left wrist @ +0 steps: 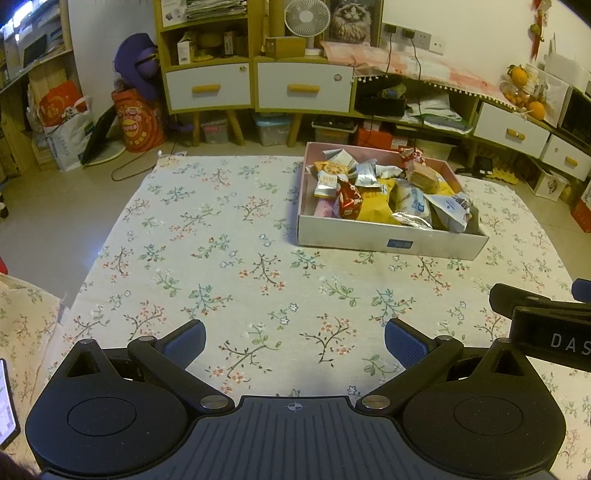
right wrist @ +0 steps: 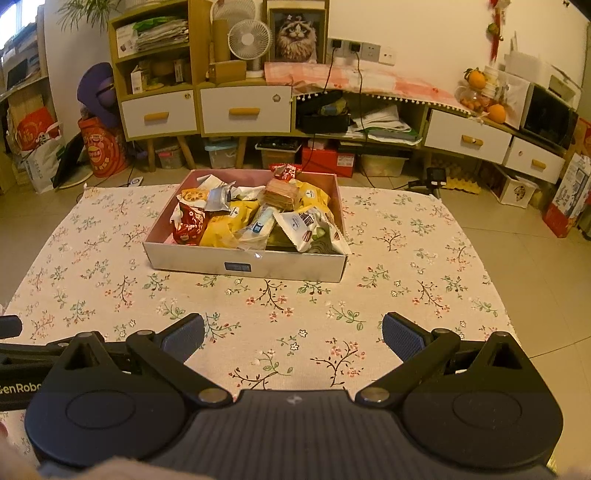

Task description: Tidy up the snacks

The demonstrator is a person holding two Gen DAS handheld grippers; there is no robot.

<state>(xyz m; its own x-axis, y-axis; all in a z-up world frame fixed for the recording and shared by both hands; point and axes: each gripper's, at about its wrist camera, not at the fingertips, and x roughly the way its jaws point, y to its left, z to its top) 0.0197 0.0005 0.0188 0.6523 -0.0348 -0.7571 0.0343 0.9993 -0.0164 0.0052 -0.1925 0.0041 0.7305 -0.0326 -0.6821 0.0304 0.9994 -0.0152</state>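
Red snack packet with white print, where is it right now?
Right wrist view: the red snack packet lies in the shallow white cardboard box's near-left corner, beside the yellow crinkly bag.

You've got a floral tablecloth (left wrist: 207,236) (right wrist: 406,258) spread over the surface, with only one shallow white box (left wrist: 388,242) (right wrist: 243,264) of snack packets sitting directly on it.

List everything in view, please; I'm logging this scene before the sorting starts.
box: one, white outside, pink inside, on the cloth's far half
snacks: a heap, too jumbled to count, yellow, red, white and silver, in the box
cloth: one, cream with flowers, spread on the floor
cabinets: a row, wood with white drawers, along the wall
fan: one, white, on a cabinet
cat picture: one, beside the fan
left claw: open, above bare cloth
right claw: open, facing the box
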